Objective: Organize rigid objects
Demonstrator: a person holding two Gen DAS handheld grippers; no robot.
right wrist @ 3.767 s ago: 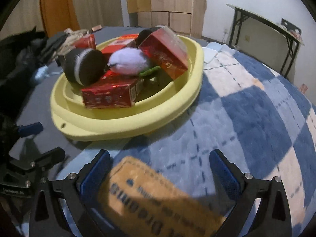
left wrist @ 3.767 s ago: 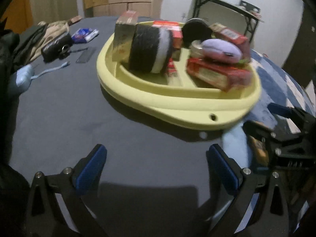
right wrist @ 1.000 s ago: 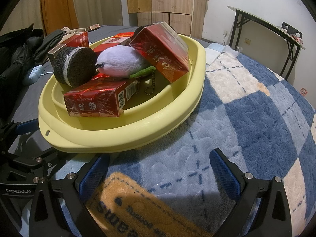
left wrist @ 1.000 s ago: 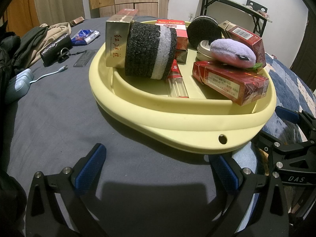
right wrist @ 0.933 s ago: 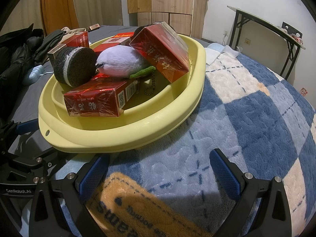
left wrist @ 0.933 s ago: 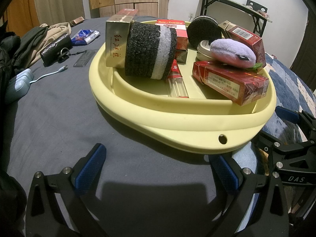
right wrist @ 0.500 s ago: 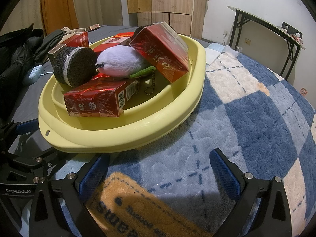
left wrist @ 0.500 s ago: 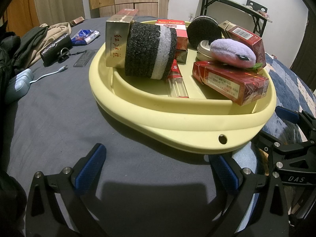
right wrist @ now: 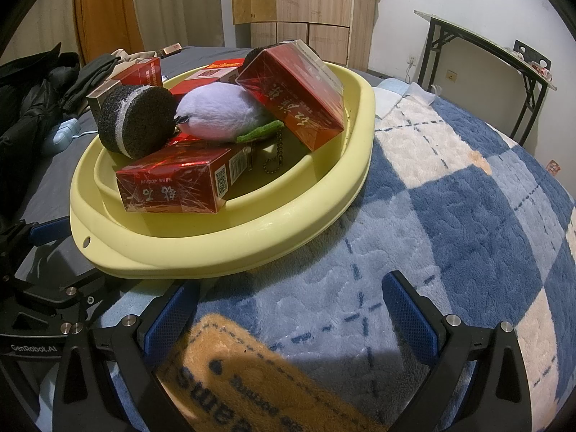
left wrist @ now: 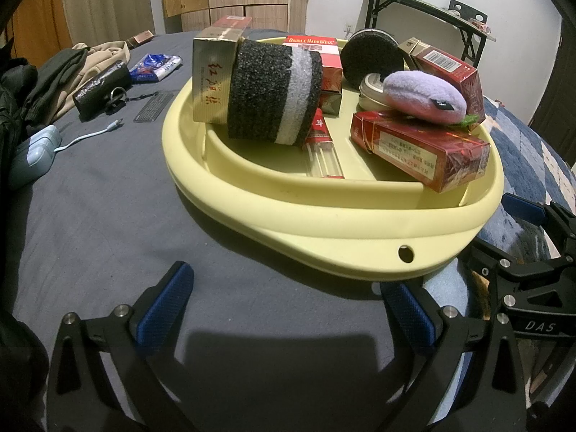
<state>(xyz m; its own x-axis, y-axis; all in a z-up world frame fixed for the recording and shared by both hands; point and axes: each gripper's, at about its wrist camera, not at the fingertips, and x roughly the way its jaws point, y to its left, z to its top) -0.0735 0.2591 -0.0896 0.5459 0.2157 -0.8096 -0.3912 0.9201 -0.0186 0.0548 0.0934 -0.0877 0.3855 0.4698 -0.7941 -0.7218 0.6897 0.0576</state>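
A pale yellow basin (left wrist: 324, 223) (right wrist: 230, 248) sits on the bed, filled with red boxes (left wrist: 417, 151) (right wrist: 169, 187), a black and grey foam cylinder (left wrist: 273, 93) (right wrist: 136, 122), a purple plush pouch (left wrist: 421, 97) (right wrist: 219, 111), a round tin (left wrist: 370, 90) and a thin red tube (left wrist: 322, 140). My left gripper (left wrist: 288, 309) stands open just short of the basin's near rim, over the grey sheet. Over the checked blanket my right gripper (right wrist: 291, 313) is open too, with nothing between its fingers. Each gripper shows at the edge of the other's view.
On the grey sheet to the left lie a black pouch with keys (left wrist: 102, 88), a blue packet (left wrist: 154, 66), a pale blue mouse with cable (left wrist: 32, 154) and piled clothes (left wrist: 54, 79). A blue and white checked blanket (right wrist: 450, 198) covers the right side. A black-legged table (right wrist: 478, 57) stands behind.
Since 3.8 s ago both grippers have drawn closer to the basin. Over the last second nothing has visibly moved.
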